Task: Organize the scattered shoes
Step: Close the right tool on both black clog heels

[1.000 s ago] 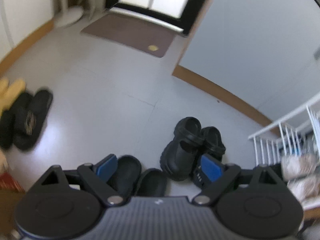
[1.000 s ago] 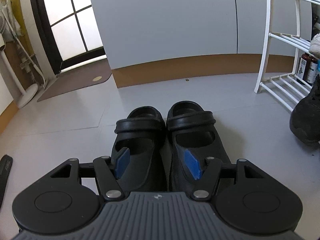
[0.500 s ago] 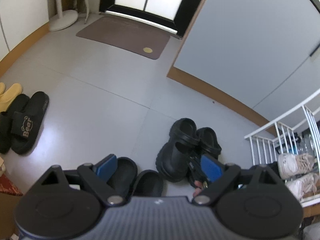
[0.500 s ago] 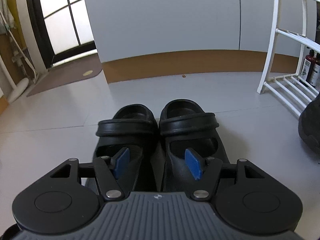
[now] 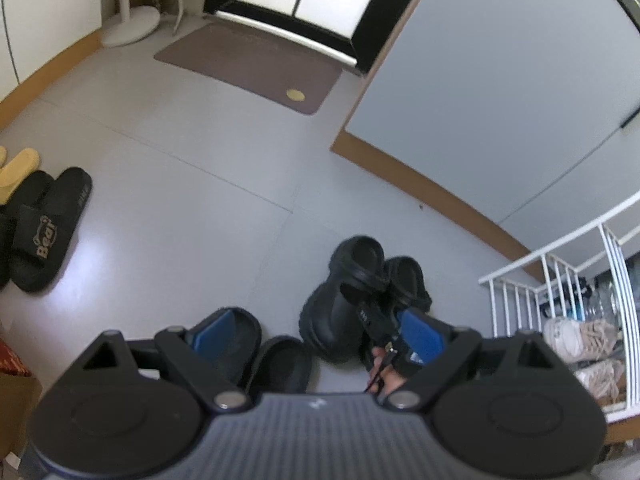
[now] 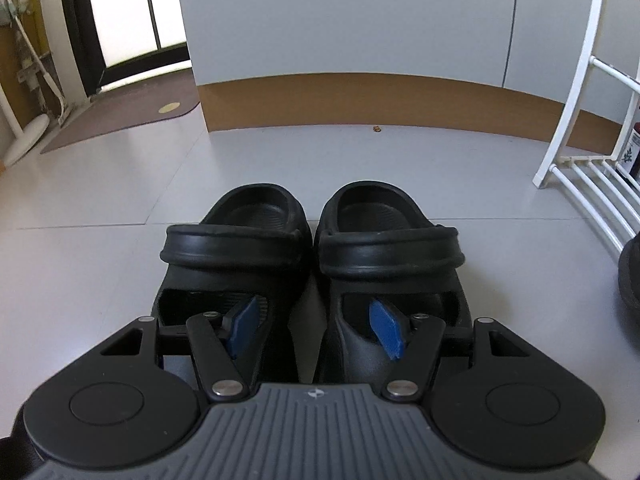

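Two black clogs (image 6: 312,264) side by side between spread right hand-held gripper (image 6: 316,330) fingers, white rack (image 6: 580,160) nearby.

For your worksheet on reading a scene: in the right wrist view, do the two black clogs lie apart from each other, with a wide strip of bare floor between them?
No, the two black clogs stand side by side, their inner edges nearly touching, with only a thin dark gap between them.

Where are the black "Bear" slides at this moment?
In the left wrist view, the Bear slides lie on the floor at the far left, beside yellow slippers.
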Available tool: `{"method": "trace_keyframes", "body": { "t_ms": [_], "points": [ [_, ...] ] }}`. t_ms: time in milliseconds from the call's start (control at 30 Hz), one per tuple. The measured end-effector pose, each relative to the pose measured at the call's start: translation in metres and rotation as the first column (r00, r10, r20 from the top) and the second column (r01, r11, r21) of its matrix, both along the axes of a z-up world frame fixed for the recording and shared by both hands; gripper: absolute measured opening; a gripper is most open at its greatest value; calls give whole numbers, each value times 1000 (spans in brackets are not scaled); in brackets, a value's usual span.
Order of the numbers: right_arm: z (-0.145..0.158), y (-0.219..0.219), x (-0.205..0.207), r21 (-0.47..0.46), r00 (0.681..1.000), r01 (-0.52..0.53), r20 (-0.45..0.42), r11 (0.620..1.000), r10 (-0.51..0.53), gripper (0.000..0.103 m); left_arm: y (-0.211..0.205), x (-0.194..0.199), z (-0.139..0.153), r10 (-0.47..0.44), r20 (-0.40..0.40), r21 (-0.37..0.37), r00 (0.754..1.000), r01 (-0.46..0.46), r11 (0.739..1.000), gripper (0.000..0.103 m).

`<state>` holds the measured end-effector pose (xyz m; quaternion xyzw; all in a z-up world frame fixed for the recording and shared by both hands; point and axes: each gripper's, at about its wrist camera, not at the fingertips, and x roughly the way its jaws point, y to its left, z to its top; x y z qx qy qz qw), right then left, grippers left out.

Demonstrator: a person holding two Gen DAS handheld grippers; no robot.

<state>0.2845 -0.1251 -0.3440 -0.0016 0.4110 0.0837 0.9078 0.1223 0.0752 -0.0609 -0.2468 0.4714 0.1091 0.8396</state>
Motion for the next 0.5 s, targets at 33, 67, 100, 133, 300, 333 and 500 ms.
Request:
{"method": "trace_keyframes", "body": {
  "t_ms": [33,67,100,133,300,333,500],
  "points": [
    [-1,2,1,-3,1000,2,-3,1000,-2,63,0,0,-1,1,-5,-6,1000,-1,1000,93],
    [-3,3,3,-7,1000,3,-6,1000,-3,58,1,0,-2,3,-9,-12,1000,-3,1000,93],
    [-4,4,4,-9,1000,2,-9,1000,-2,51,1,1,-3,4,-14,-19,1000,-4,1000,93],
    [-5,5,5,-10,1000,1,-12,1000,-1,47,1,1,-3,1,-14,-23,1000,-1,1000,93],
    [-8,8,10,-18,1000,11,-15,1000,-11,29,2,1,0,-12,3,-10,1000,12,1000,93],
    [-8,7,9,-11,999,26,-18,1000,-26,29,2,0,1,-12,8,0,1000,12,1000,93],
    [-9,0,-1,2,997,80,-17,997,-80,28,10,-2,3,3,19,1,1000,-3,1000,93]
  ]
}}
